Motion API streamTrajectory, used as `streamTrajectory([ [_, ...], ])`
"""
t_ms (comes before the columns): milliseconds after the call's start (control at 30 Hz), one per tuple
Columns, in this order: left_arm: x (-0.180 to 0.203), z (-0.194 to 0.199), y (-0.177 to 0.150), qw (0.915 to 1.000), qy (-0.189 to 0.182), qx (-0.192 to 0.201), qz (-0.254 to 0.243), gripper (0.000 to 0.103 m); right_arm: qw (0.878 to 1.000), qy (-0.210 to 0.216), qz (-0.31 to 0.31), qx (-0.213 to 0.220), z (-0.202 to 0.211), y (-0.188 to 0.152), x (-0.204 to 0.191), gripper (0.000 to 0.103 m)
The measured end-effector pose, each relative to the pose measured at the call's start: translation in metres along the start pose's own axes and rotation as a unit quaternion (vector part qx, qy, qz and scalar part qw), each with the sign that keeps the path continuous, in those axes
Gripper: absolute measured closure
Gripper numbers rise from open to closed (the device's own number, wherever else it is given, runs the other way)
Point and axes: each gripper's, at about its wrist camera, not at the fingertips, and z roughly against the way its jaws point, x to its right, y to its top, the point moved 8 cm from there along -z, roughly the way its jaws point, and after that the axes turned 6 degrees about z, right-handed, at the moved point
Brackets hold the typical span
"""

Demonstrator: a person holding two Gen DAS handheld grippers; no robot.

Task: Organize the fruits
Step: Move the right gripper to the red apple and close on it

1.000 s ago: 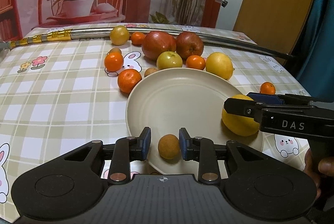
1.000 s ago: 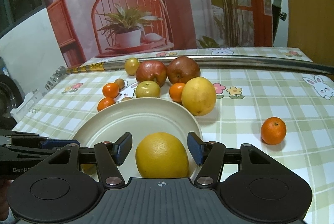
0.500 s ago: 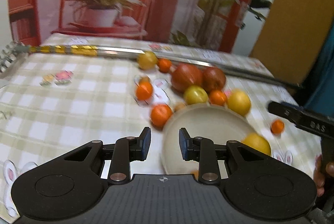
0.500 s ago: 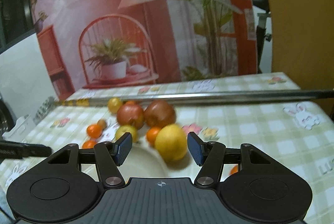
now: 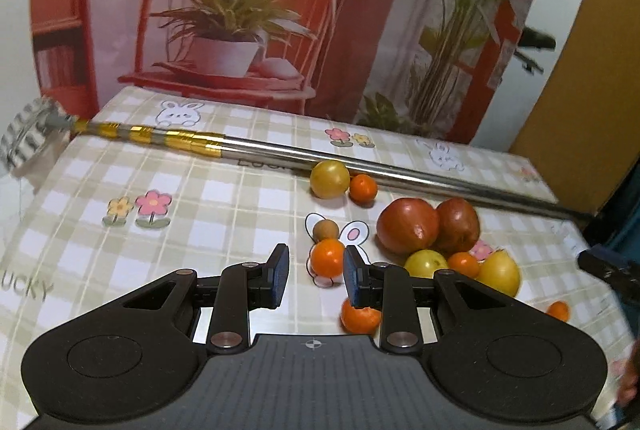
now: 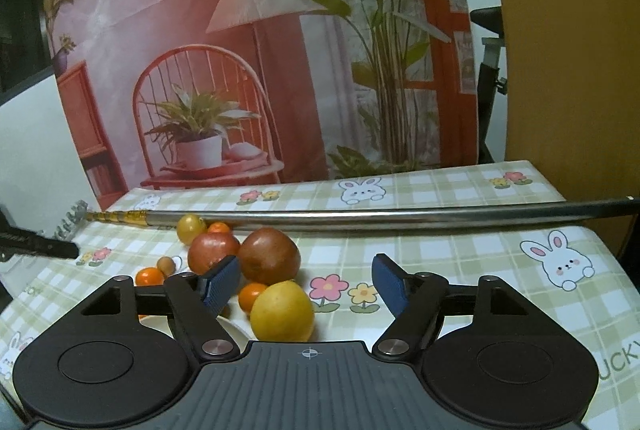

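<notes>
Left gripper (image 5: 312,276) and right gripper (image 6: 306,284), both with jaws apart and empty, above fruit clustered near the pole (image 6: 380,218) along the surface's far edge.

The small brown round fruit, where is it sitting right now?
In the left wrist view the small brown fruit lies on the tablecloth's bunny print, just behind the orange framed between the open left gripper fingers, left of the two red apples.

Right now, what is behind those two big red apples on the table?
Behind the two red apples lie a small yellow fruit, a small orange and a long metal pole. The apples hide part of the cloth.
</notes>
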Motion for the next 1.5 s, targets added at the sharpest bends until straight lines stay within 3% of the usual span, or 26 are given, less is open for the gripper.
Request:
streamTrajectory([
  [133,0.007,-0.031,0.008,0.9998,-0.004,-0.018,-0.013,0.072,1.000,0.002,-0.011,-0.010,-0.006,-0.003,0.004,0.034],
  [433,0.000,-0.114,0.015,0.9946,-0.009,-0.086,0.058,0.072,0.999,-0.011,-0.028,-0.024,-0.018,-0.009,0.019,0.034],
  [733,0.001,-0.150,0.003,0.9909,0.002,-0.122,0.057,0.073,0.998,-0.007,-0.041,-0.036,-0.027,-0.014,0.025,0.034],
  [933,0.003,-0.148,0.004,0.9929,0.004,-0.111,0.044,0.075,0.998,-0.001,-0.048,-0.043,-0.031,-0.016,0.026,0.034],
  [1033,0.005,-0.139,0.008,0.9955,0.018,-0.090,0.023,0.075,0.998,0.002,-0.049,-0.046,-0.032,-0.015,0.025,0.034],
  [1200,0.018,-0.109,0.017,0.9990,-0.001,-0.044,-0.009,0.075,0.998,0.012,-0.030,-0.052,-0.040,-0.005,0.020,0.034],
  [1367,0.033,-0.071,0.011,0.9991,-0.023,-0.013,-0.034,0.075,0.996,0.052,0.038,-0.060,-0.064,0.013,-0.001,0.034],
  [1500,0.041,-0.048,0.001,0.9982,-0.042,-0.004,-0.044,0.075,0.987,0.090,0.110,-0.079,-0.094,0.024,-0.022,0.034],
])
